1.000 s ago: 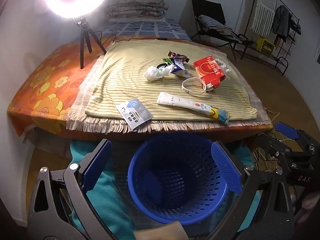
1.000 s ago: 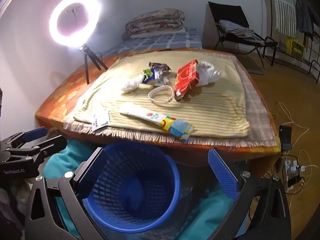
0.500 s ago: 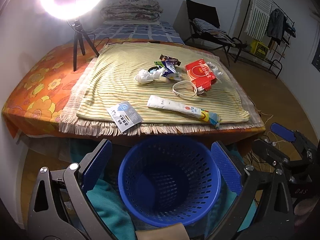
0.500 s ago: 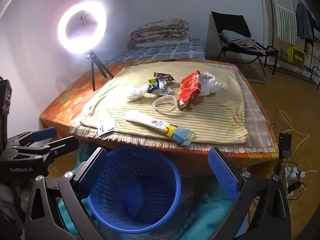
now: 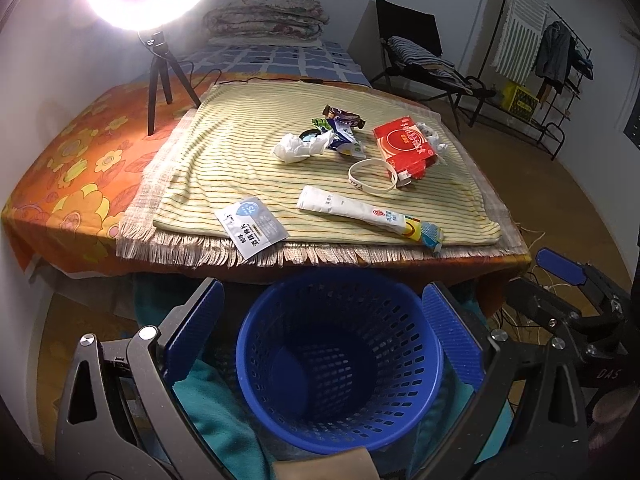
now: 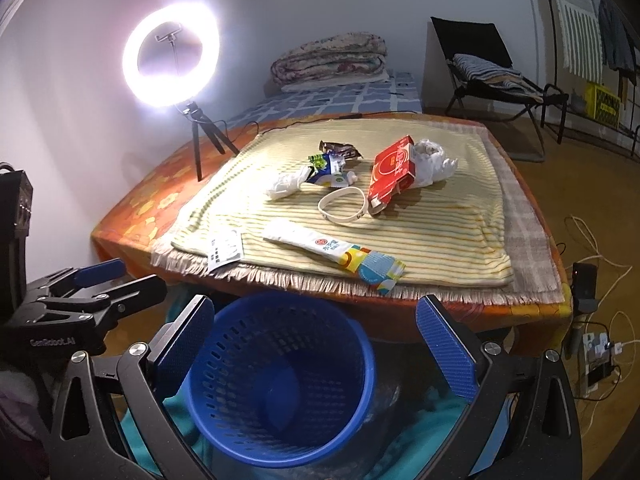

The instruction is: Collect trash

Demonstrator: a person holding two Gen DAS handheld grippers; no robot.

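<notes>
Now, with both grippers spread and empty above the blue perforated plastic basket [image 5: 340, 364], reach your left gripper [image 5: 322, 326] flat toward the nearest grey foil sachet [image 5: 251, 226].

- Left gripper [image 5: 322, 332] pulled back and lifted a little; table [image 5: 60, 152] and its trash sit lower and smaller in its view than a second ago.
- Basket [image 5: 340, 360] slid left of where it showed between the left jaws, then drifted back toward centre.
- Right gripper [image 6: 314, 348] also drew back and rose; ring light [image 6: 170, 58] now shows further right, more wall beside it.
- In the right view, left gripper [image 6: 92, 280] shows higher and closer in.
- In the left view, right gripper [image 5: 560, 268] appears to have dropped slightly; edge distortion makes this unsure.
</notes>
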